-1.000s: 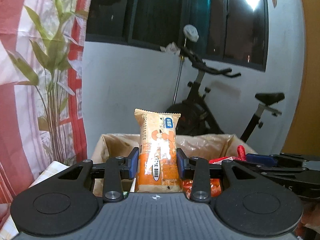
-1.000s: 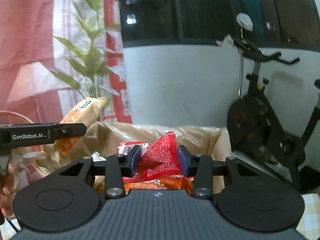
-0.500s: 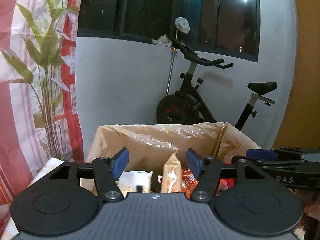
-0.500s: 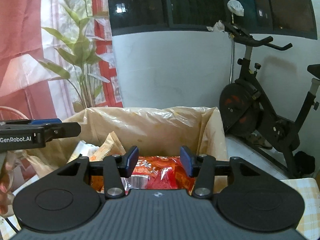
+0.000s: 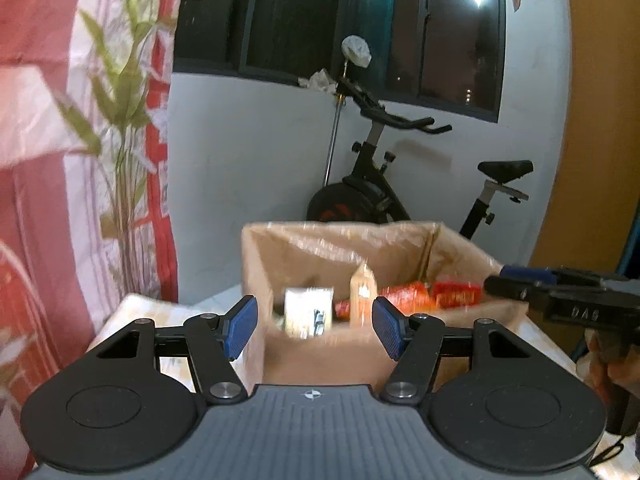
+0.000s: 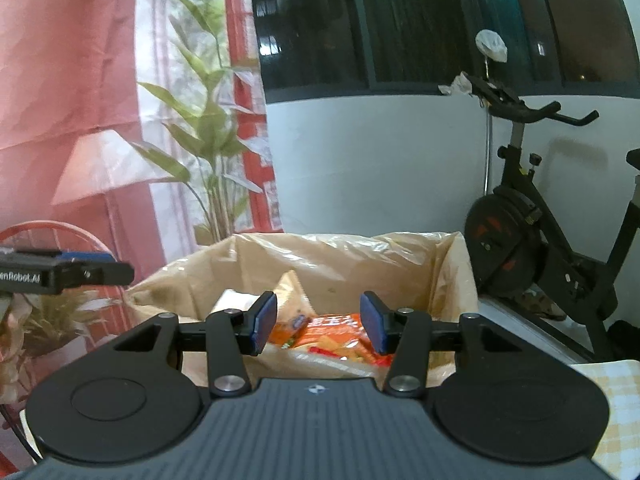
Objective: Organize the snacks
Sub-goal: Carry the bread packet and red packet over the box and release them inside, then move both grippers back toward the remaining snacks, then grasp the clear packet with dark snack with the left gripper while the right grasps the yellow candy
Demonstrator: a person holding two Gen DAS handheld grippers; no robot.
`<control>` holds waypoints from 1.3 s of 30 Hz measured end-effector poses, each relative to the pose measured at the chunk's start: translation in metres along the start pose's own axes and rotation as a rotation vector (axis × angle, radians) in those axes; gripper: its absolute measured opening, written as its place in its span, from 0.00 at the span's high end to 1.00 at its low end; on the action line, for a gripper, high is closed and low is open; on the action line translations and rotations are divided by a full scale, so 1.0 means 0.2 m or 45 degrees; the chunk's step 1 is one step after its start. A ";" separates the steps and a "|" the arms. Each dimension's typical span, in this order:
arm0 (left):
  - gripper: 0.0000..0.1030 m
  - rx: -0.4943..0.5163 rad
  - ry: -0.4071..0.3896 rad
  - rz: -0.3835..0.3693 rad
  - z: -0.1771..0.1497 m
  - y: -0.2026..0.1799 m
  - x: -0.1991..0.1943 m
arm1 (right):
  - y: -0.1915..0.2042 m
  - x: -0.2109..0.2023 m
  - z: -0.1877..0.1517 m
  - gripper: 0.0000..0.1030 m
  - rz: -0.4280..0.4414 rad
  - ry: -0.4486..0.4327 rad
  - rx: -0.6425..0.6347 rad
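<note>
A cardboard box [image 5: 328, 354] lined with a tan plastic bag stands on the table; it also shows in the right wrist view [image 6: 452, 264]. Inside lie an orange snack packet [image 5: 363, 294] standing on end, a white packet [image 5: 308, 312] and red-orange packets [image 5: 456, 294]. The right wrist view shows orange packets [image 6: 332, 334] in the box. My left gripper [image 5: 313, 327] is open and empty, in front of the box. My right gripper [image 6: 318, 322] is open and empty above the box's near side. Each gripper appears at the edge of the other's view.
An exercise bike [image 5: 380, 196] stands against the white wall behind the box. A red and white curtain with a leaf print [image 5: 80, 160] hangs at the left. A yellow checked tablecloth [image 6: 616, 384] covers the table.
Both grippers opened and let go: the orange packet and the red packet dropped into the box. Both grippers then drew back from the box.
</note>
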State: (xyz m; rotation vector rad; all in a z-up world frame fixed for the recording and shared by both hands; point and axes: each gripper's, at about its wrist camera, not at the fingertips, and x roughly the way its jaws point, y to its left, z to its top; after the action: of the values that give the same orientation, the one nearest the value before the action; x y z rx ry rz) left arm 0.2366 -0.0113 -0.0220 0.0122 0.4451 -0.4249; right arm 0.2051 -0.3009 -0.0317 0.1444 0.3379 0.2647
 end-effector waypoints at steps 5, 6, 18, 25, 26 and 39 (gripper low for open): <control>0.36 -0.008 0.063 0.003 -0.17 0.02 -0.03 | 0.06 -0.09 -0.10 0.52 0.009 -0.041 -0.014; 0.36 -0.012 0.076 -0.003 -0.20 0.02 -0.02 | 0.07 -0.10 -0.13 0.52 0.011 -0.041 -0.013; 0.28 -0.085 0.332 -0.043 -0.59 -0.04 0.27 | 0.07 -0.15 -0.41 0.52 -0.018 0.038 0.014; 0.28 -0.013 0.473 -0.004 -0.76 -0.09 0.44 | 0.01 -0.10 -0.56 0.52 -0.051 0.142 0.030; 0.28 -0.011 0.487 0.004 -0.77 -0.08 0.46 | 0.01 -0.09 -0.59 0.52 -0.052 0.165 0.020; 0.53 -0.014 0.494 0.073 -0.85 0.03 0.46 | 0.09 0.16 -0.80 0.52 0.094 0.467 -0.192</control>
State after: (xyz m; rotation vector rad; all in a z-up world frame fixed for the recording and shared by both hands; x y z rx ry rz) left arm 0.2427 -0.0248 -0.2143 0.0979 0.8275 -0.3636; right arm 0.1742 -0.2605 -0.1881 -0.0421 0.6756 0.3895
